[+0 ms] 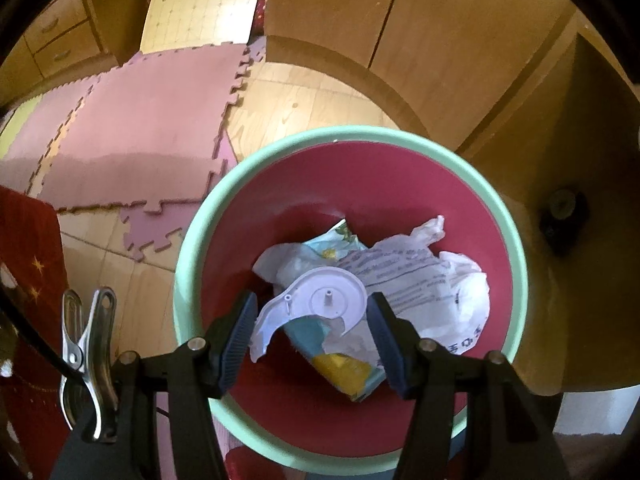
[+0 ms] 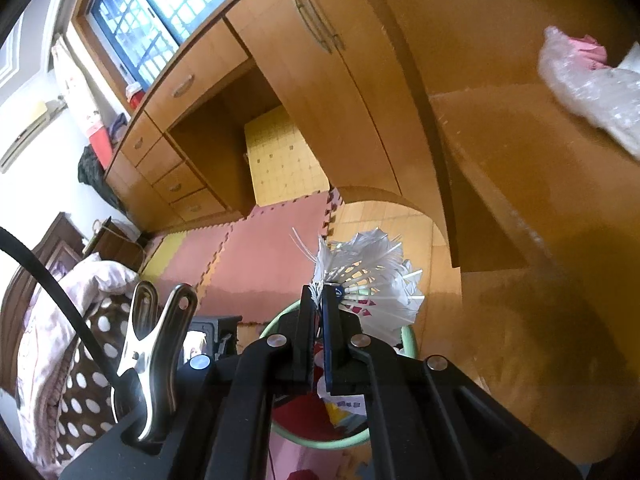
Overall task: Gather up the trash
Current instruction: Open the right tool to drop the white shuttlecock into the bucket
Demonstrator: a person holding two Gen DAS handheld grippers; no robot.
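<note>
right gripper (image 2: 318, 304) pinches a worn shuttlecock (image 2: 372, 288) above the bin (image 2: 410, 338) for dropping — left gripper (image 1: 312, 316), jaws spread and empty, hovers over the trash inside.

The bin (image 1: 352, 136) stands on the floor (image 1: 304, 96) beside the cabinet (image 1: 440, 40), with foam mats (image 1: 140, 128) to its left. Crumpled paper (image 1: 432, 276), a wrapper (image 1: 344, 368) and a plastic disc (image 1: 324, 296) lie inside. The left tongs (image 1: 312, 320) hang over it. The right tongs (image 2: 320, 300) pinch a shuttlecock (image 2: 376, 280) above the bin's rim. A plastic bag (image 2: 592, 84) lies on the tabletop (image 2: 540, 200).
</note>
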